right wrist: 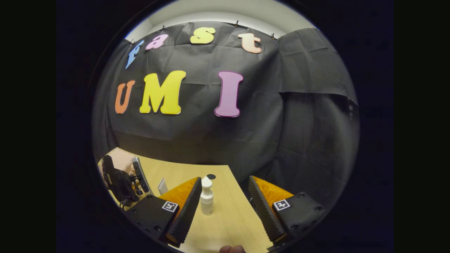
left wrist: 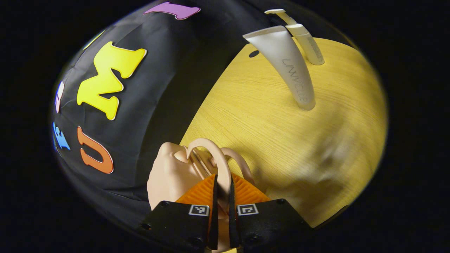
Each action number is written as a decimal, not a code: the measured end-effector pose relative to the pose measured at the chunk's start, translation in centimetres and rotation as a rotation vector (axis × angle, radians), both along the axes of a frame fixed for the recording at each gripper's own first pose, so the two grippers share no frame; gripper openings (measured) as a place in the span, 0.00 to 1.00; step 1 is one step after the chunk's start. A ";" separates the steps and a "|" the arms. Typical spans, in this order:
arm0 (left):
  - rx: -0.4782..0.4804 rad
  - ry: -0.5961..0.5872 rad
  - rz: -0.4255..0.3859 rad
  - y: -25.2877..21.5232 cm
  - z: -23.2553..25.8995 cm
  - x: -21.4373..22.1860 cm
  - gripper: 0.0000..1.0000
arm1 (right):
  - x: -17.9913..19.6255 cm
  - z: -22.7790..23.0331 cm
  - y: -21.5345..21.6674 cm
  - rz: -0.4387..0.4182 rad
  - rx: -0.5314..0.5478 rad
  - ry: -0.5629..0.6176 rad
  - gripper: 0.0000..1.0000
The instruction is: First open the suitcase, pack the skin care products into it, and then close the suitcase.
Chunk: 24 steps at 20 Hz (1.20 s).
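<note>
My left gripper (left wrist: 223, 180) is shut on the thin arched handle (left wrist: 215, 154) of a peach-coloured suitcase (left wrist: 168, 177), which sits at the near left edge of the wooden table (left wrist: 260, 130). Farther off on the table stand a white tube (left wrist: 293, 72) on its cap and a white pump bottle (left wrist: 306, 38) behind it. My right gripper (right wrist: 225, 181) is open above the table (right wrist: 225, 214) with nothing between its fingers. The pump bottle (right wrist: 206, 196) stands just ahead of it, close to its left finger, and the white tube (right wrist: 162, 186) is further left.
The black cloth wall (left wrist: 154, 105) hangs right behind the table's far edge. A small dark hole (left wrist: 254, 53) lies in the tabletop near the tube. In the right gripper view the other gripper (right wrist: 121, 182) and the hand holding it are at the left.
</note>
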<state>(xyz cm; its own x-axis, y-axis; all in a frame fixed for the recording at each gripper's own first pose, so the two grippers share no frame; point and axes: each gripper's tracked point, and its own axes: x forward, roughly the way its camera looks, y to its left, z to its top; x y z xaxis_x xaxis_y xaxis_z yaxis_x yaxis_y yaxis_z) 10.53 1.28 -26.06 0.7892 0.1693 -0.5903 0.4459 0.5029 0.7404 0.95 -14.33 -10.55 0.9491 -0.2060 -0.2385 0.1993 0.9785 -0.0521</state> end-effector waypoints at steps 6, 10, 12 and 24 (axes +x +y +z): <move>-0.145 -0.145 0.045 1.2 7.4 0.1 0.03 | 0.1 0.8 1.7 0.023 0.017 -0.023 0.79; -0.276 -0.300 0.125 5.9 15.2 -1.4 0.03 | 0.9 2.8 4.3 0.075 0.011 -0.061 0.79; -0.347 -0.380 0.197 10.1 18.8 -1.7 0.03 | 1.5 3.9 5.8 0.100 0.011 -0.077 0.78; -0.799 -0.613 0.543 38.9 10.3 -6.5 0.03 | 3.2 10.0 14.3 0.184 -0.096 -0.130 0.77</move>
